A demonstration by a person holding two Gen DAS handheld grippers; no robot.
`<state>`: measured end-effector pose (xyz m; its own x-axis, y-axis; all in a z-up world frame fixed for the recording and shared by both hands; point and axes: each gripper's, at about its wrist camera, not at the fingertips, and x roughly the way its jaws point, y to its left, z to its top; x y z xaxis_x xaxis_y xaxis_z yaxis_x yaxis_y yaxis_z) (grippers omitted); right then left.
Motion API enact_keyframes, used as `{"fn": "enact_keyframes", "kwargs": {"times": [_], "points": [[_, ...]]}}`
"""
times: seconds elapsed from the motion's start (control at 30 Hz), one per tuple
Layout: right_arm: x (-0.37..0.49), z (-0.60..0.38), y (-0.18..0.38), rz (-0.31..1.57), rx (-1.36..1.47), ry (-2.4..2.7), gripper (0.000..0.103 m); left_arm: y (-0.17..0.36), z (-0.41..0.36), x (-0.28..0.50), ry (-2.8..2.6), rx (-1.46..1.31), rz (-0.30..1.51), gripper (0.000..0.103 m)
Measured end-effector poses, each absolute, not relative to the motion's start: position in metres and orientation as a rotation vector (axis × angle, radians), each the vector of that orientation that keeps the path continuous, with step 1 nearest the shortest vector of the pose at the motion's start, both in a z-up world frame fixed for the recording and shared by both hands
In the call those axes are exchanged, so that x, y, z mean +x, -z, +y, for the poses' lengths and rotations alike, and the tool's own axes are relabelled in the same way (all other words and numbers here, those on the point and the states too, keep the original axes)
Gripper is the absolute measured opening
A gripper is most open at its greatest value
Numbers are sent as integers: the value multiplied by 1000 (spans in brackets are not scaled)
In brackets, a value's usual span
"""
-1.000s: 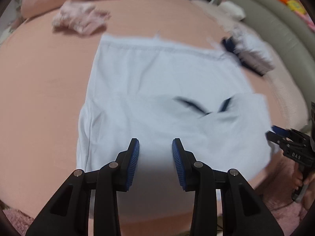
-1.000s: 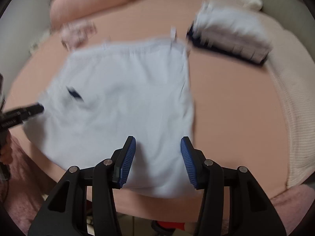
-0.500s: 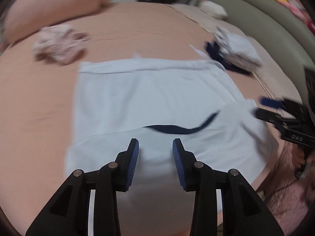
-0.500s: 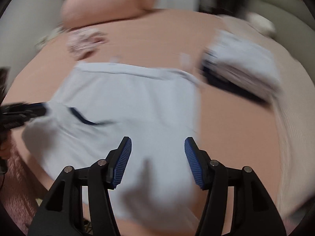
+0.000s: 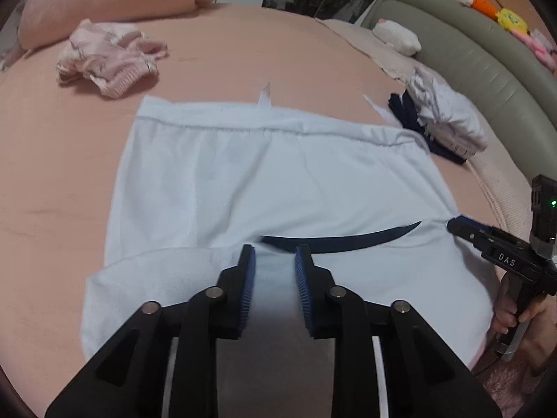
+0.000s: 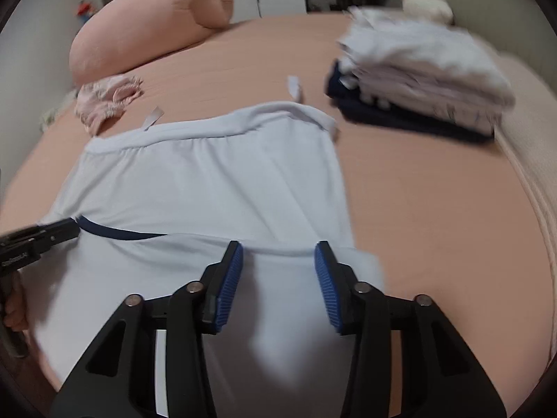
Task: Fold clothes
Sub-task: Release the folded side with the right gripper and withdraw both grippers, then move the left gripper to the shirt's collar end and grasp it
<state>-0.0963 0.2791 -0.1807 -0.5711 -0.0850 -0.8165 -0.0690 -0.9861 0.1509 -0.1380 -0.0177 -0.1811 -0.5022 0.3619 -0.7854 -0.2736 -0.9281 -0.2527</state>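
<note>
White garment (image 5: 264, 181), spread on the bed (image 5: 45, 160), has been half-folded from 6 o'clock since a second ago, while left claw (image 5: 275, 264) is held open and right claw (image 6: 278, 261) is closing, pads not yet pressing cloth.

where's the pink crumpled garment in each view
Left wrist: pink garment upper left, on the bed beyond the far left corner of the white shirt.
Right wrist: pink garment at the left edge, mid-height, smaller, again just past the white shirt's far left corner.
Shared landmark: the folded stack, on the right in both.
</note>
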Motion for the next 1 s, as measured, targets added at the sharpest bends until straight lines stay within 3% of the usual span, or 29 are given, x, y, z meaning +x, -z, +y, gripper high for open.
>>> {"fn": "enact_keyframes", "kwargs": {"times": [0.07, 0.13, 0.27, 0.4, 0.43, 0.57, 0.6, 0.67, 0.77, 1.0], "points": [[-82, 280, 165, -184, 1441, 2802, 48, 162, -17, -121, -2426, -1272, -115, 47], [-66, 271, 148, -118, 1386, 2811, 53, 151, -18, -104, -2422, -1283, -103, 47], [-47, 243, 138, -119, 1395, 2700, 55, 167, -23, -70, -2342, -1376, -220, 47], [-26, 223, 157, 106, 1505, 2614, 55, 187, -15, -49, -2320, -1467, -19, 47], [-22, 224, 160, 151, 1528, 2606, 61, 186, -15, -47, -2323, -1476, 32, 47], [-3, 250, 166, 241, 1677, 2625, 64, 179, -35, -44, -2391, -1479, -55, 46], [1, 257, 166, 221, 1706, 2637, 68, 177, -40, -44, -2410, -1479, -87, 46], [6, 272, 157, 77, 1685, 2669, 63, 172, -47, -43, -2432, -1463, -144, 46], [6, 277, 142, 13, 1570, 2754, 62, 165, -40, -40, -2411, -1386, -198, 46], [1, 270, 165, 52, 1746, 2684, 60, 187, -28, -36, -2410, -1551, -17, 46]]}}
